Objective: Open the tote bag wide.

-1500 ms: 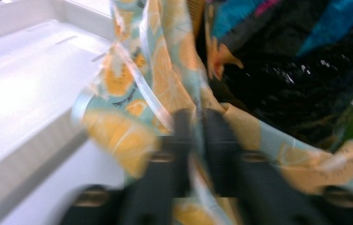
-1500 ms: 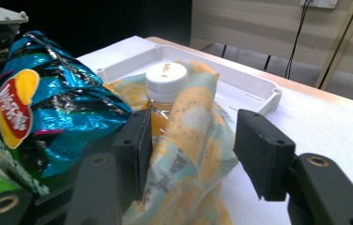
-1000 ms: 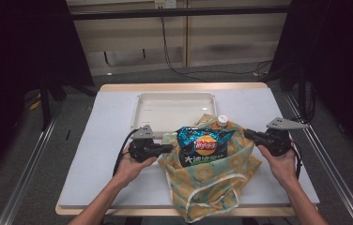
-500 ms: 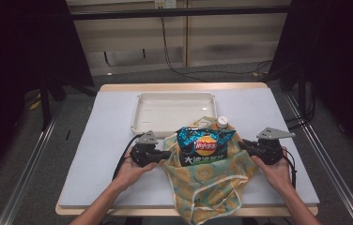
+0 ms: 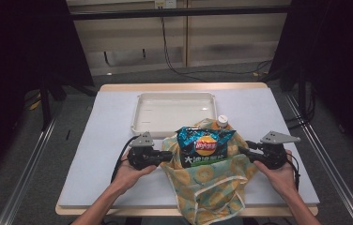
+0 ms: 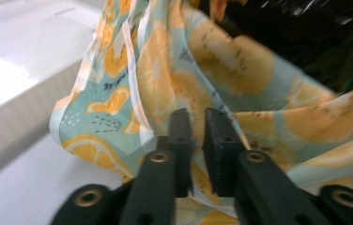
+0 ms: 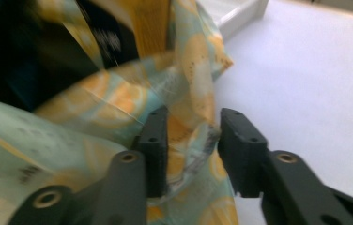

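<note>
Fabric bag (image 5: 207,183), lemon print: at the table's (image 5: 95,154) near edge, chip packet (image 5: 205,147) protruding, lower part hidden. Left gripper (image 6: 198,117): jaws just parted slightly, fabric between. Right gripper (image 7: 191,129): jaws opening, cloth loose between. Bottle cap (image 5: 222,120) barely visible.

High view is looking forward and down over the table (image 5: 95,140) — both gripper views are sitting close against the citrus-print bag (image 5: 207,185), shared throughout.

The soft matt cloth bag (image 5: 207,183) holds a glossy foil chip packet (image 5: 204,146) beside a smooth white plastic tray (image 5: 139,115).
</note>
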A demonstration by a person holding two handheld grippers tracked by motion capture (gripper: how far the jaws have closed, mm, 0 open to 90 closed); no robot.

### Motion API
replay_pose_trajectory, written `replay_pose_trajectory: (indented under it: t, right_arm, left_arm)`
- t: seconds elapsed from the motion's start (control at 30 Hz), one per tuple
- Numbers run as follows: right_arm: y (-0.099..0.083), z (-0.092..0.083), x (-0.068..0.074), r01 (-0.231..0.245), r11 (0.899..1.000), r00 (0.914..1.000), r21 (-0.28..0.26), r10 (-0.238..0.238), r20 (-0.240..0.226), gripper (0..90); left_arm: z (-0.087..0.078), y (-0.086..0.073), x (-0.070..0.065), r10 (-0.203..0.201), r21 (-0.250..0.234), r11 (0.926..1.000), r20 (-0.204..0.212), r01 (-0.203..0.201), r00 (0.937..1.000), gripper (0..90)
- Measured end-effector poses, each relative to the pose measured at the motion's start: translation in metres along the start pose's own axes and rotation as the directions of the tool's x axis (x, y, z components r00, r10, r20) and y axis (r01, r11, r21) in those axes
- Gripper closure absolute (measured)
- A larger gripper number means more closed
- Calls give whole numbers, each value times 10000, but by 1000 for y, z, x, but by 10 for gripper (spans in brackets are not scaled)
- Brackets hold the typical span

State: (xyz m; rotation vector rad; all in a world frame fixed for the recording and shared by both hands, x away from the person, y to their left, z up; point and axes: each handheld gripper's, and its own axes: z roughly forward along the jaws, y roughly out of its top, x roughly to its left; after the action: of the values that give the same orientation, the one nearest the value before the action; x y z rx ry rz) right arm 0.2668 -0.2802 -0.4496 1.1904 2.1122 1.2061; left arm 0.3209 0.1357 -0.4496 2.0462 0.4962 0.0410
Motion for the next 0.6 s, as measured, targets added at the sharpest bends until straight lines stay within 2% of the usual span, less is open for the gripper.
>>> replay_pose_trajectory:
  t: [0.03, 0.2, 0.27, 0.4, 0.5, 0.6]
  right_arm:
    - [2, -3, 1, -141, 9997, 9999, -212, 139, -86, 548]
    - [7, -19, 7, -188, 9960, 9995, -873, 165, -272, 463]
    - [6, -24, 9, -222, 9943, 9992, -1040, 186, -347, 442]
    - [4, -35, 14, -231, 9916, 9992, -1276, 188, -345, 403]
    - [4, -41, 14, -320, 9879, 9990, -1518, 269, -352, 396]
    - [4, -48, 17, -356, 9857, 9986, -1648, 285, -454, 387]
  left_arm:
    - [-2, 1, -1, 55, -80, 10000, 60, -55, 10000, 766]
    - [-8, 5, -3, 70, -399, 9992, -55, -72, 10000, 668]
    - [-10, 5, -4, -11, -571, 9984, -78, 7, 10000, 625]
    - [-11, 6, -6, -9, -615, 9981, -294, -9, 9996, 531]
    - [-15, 9, -10, 17, -788, 9969, -310, -41, 9995, 507]
    - [-24, 11, -19, 120, -1109, 9937, -167, -138, 9998, 566]
